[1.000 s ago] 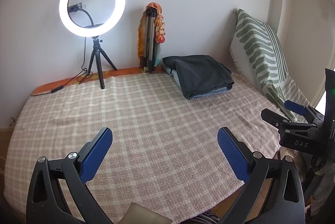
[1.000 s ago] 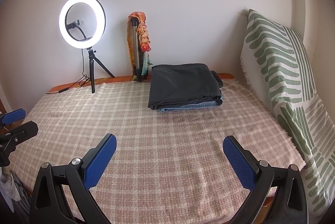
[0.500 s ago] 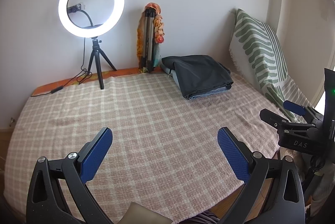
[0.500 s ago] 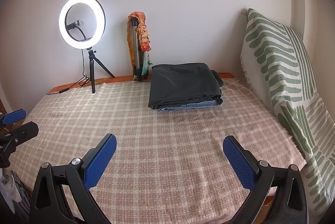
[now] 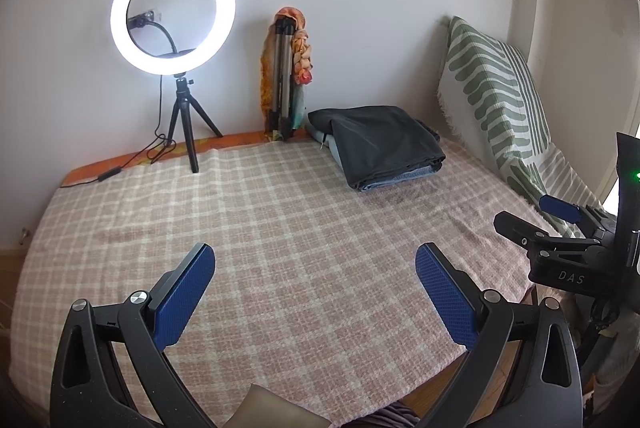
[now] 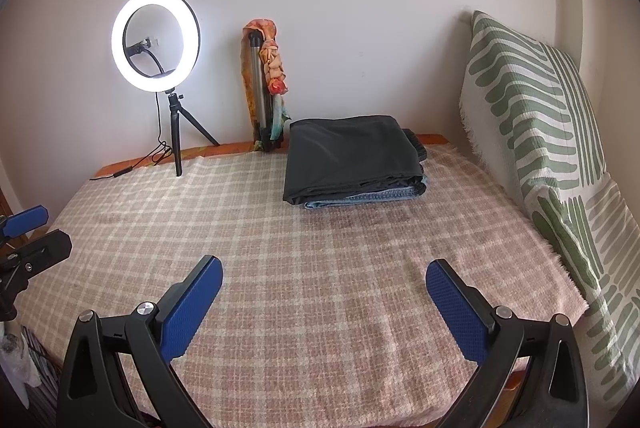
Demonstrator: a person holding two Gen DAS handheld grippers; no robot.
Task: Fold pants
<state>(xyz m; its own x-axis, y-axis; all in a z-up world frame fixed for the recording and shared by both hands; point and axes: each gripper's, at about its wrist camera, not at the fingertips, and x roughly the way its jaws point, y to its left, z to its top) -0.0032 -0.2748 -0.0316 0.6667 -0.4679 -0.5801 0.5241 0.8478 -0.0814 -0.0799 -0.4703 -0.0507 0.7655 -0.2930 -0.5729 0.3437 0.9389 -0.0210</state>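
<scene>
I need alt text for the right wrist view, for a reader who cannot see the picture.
The open right gripper hovers empty over a pink checked blanket, facing folded dark pants stacked on folded jeans near the wall. A lit ring light on a tripod stands at the back left, and a green striped cushion leans at the right.

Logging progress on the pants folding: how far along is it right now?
Done: dark pants lie folded atop folded jeans at the far side of the checked blanket. In hand: nothing; left claw and right claw are open. Left: no unfolded pants visible.
</scene>
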